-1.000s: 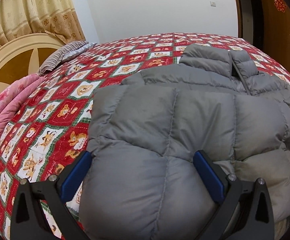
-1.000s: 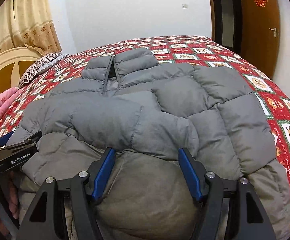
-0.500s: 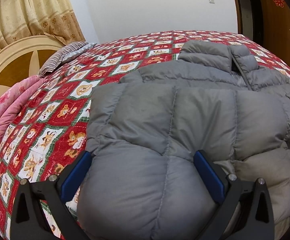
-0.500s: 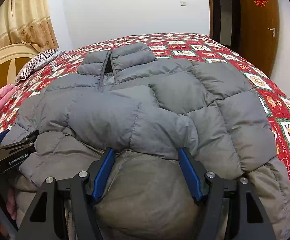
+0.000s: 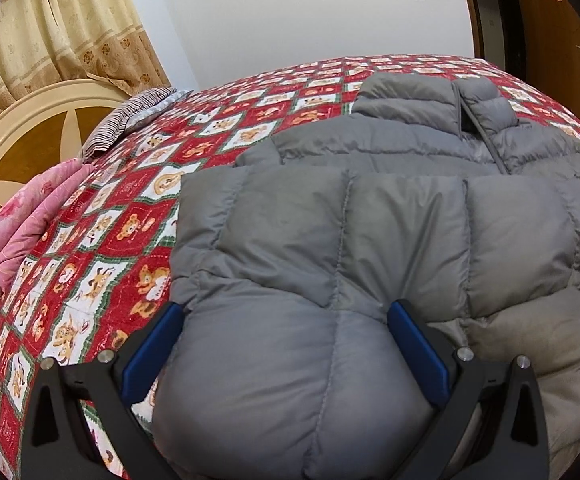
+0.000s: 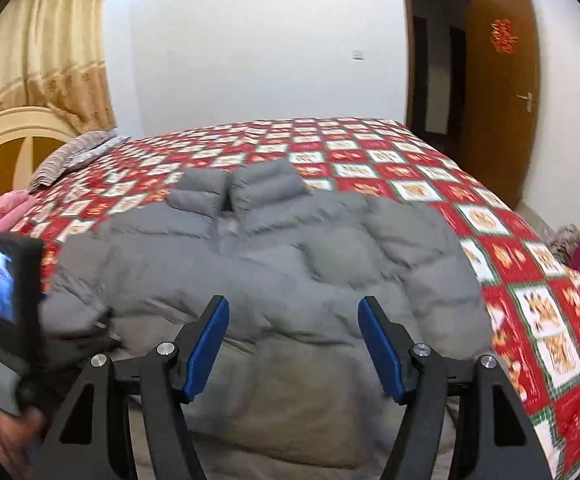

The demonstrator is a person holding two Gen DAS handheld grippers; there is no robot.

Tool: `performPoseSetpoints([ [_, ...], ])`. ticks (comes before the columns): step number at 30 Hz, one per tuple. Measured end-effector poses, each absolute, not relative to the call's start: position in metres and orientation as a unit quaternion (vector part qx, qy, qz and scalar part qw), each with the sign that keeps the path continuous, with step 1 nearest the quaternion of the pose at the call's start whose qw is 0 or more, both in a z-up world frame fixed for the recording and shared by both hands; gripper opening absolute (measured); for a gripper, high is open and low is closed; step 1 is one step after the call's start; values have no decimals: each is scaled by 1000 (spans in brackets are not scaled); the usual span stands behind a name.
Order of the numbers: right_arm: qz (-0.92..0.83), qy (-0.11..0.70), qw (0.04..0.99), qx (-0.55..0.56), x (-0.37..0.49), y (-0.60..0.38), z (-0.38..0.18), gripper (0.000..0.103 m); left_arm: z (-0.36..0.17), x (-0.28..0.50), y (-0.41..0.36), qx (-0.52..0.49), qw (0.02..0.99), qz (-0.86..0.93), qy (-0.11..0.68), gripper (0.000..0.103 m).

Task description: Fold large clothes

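From my left tongs (image 5: pixel 285 344) — spread wide around the puffy near edge of the gray jacket (image 5: pixel 370 220) on the bed (image 5: pixel 129 220). One sleeve is folded across; more folds are left, I think.

My right tongs (image 6: pixel 294 340) sit higher — wide apart, holding nothing.

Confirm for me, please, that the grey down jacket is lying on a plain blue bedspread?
Not quite: the grey down jacket lies on a red patchwork bedspread with cartoon animal squares, not a plain blue one. The right wrist view shows this.
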State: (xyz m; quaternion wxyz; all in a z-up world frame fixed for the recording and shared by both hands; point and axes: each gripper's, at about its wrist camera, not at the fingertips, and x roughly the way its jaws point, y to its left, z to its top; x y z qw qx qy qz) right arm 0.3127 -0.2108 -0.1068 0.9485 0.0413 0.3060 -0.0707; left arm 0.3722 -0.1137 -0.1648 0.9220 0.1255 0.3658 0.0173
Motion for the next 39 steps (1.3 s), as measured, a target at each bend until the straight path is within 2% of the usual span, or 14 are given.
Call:
performPoseSetpoints([
  [8, -49, 378, 924, 26, 350, -199, -148, 67, -165, 372, -114, 124, 922, 17, 366, 103],
  [21, -49, 395, 917, 30, 353, -210, -173, 67, -166, 373, -115, 121, 921, 15, 370, 103],
  [39, -59, 403, 913, 10, 355, -203, -179, 68, -168, 376, -114, 118, 919, 13, 377, 103],
])
